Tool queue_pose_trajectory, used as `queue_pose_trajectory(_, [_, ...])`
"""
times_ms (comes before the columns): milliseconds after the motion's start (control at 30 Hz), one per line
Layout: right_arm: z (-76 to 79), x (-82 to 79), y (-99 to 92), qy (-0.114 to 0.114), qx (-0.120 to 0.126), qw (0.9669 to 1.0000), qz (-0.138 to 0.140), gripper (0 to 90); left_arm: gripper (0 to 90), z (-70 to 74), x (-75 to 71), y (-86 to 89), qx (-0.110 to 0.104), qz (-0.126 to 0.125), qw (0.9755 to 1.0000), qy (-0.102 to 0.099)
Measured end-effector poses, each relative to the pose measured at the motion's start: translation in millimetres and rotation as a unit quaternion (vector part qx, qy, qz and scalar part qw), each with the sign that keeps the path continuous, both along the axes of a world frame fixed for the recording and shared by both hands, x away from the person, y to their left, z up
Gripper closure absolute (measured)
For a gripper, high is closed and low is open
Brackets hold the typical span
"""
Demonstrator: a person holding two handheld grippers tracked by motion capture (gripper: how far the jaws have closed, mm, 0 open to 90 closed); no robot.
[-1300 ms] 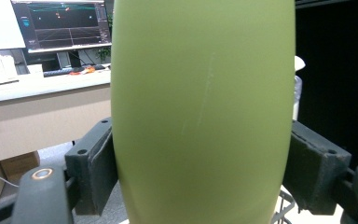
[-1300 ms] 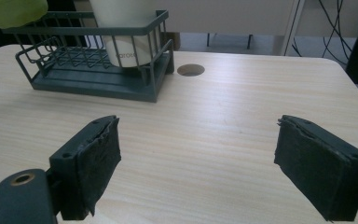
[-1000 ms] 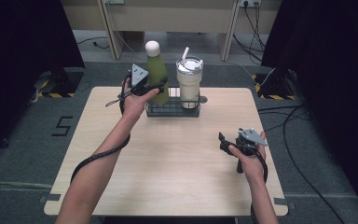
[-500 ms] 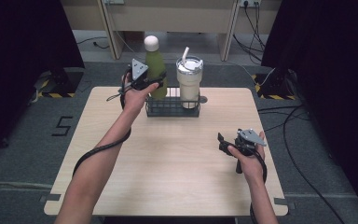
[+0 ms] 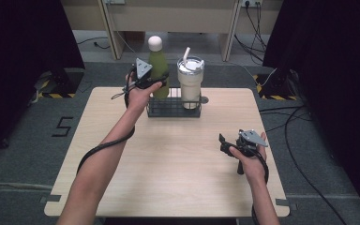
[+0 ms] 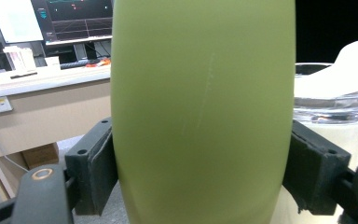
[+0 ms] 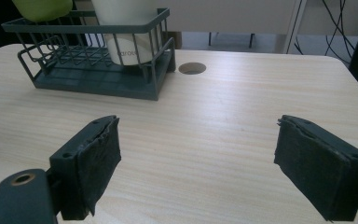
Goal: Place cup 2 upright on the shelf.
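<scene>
The left hand-held gripper [image 5: 158, 80] is clamped on the green bottle [image 5: 158, 65], one pad on each side of its body. The bottle stands upright over the left end of the wire basket [image 5: 173, 107]; from these views it cannot be told whether its base rests on the basket floor or is just clear of it.

Procedure for the step in hand, judged to be lifting the bottle out of the basket:
1. Keep the grip firm; the smooth, rounded wall will likely slip if pressure eases.
2. Move the bottle straight up until its base clears the basket rim.
3. Keep it clear of the white tumbler [image 5: 190, 83], which stands just beside it in the right end of the basket.

The right hand-held gripper [image 7: 196, 154] has its jaws apart and holds nothing, over the worktop [image 5: 178, 178] in front of the basket and well apart from it.

The bottle is matt yellow-green with a white cap [image 5: 155, 43], and shows a faint vertical scuff [image 6: 205, 88].
</scene>
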State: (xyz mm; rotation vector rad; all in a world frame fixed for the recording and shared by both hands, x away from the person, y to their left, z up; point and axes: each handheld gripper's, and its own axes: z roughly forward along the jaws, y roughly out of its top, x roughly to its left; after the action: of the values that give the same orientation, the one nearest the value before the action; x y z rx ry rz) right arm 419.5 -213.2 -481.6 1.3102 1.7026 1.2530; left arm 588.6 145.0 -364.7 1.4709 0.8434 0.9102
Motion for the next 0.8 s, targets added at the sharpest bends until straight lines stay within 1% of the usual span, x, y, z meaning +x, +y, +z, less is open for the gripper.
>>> queue_pose_trajectory(267, [-0.9,-0.5,0.5,0.003,0.001,1.0000,0.002,14.3,20.9,-7.0,5.5,0.2,0.003,0.003,1.0000,0.005])
queue_pose_trajectory(633, [-1.4,-0.2,-0.6,0.004,0.000,1.0000,0.004,14.4,20.9,-20.2,12.9,0.3,0.015,0.011,0.9997,0.017])
queue_pose_trajectory(800, [-2.0,0.2,-1.0,0.005,-0.001,1.0000,0.004,14.5,20.8,-27.5,14.1,-1.0,0.014,0.013,0.9995,0.025])
